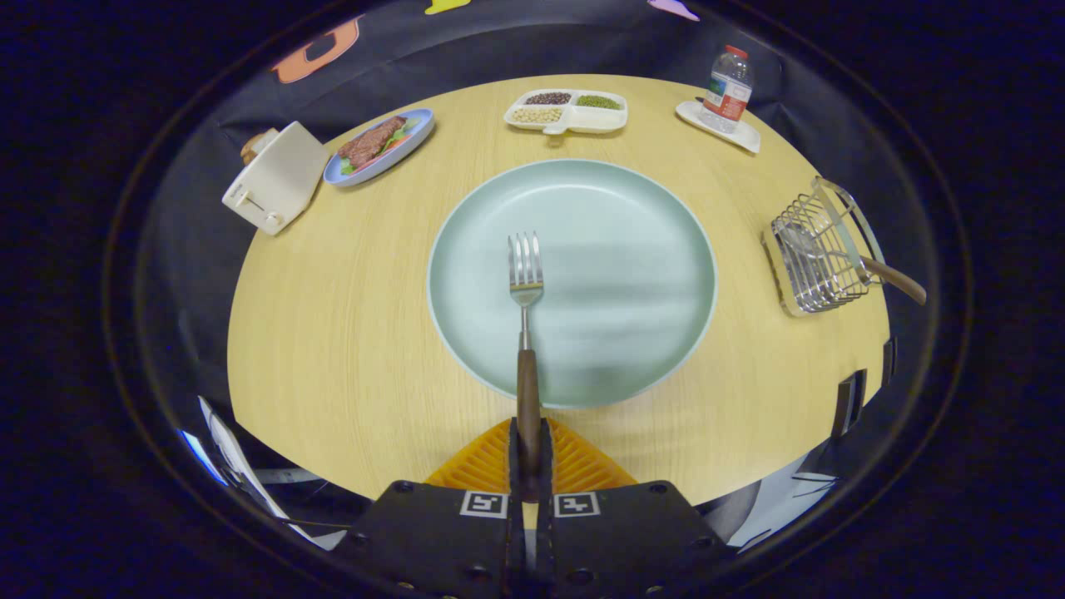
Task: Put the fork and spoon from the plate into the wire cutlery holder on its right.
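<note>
Both claw fingers clamp fork handle; spoon in holder.

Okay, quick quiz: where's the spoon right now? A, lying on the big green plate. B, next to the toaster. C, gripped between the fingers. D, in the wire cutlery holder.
D: the spoon lies in the wire cutlery holder with its wooden handle sticking out, while the gripper is shut on the fork above the plate.
</note>
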`<control>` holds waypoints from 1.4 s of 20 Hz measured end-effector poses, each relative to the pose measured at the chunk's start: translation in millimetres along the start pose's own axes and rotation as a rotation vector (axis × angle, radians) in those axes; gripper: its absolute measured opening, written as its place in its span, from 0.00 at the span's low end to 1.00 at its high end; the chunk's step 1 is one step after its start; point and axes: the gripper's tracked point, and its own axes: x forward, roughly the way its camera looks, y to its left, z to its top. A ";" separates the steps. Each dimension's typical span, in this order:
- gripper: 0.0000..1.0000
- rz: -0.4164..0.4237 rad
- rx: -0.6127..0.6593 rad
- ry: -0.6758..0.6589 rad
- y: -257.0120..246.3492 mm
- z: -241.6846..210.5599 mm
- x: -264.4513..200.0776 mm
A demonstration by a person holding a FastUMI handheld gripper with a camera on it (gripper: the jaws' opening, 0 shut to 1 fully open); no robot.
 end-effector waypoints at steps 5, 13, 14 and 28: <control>0.06 0.024 -0.021 -0.009 0.8 0.3 -12.8; 0.05 0.083 -0.018 -0.026 -13.9 3.7 -44.4; 0.05 0.089 -0.014 -0.029 -17.7 4.0 -48.8; 0.05 0.077 0.132 -0.157 -163.9 35.9 -164.8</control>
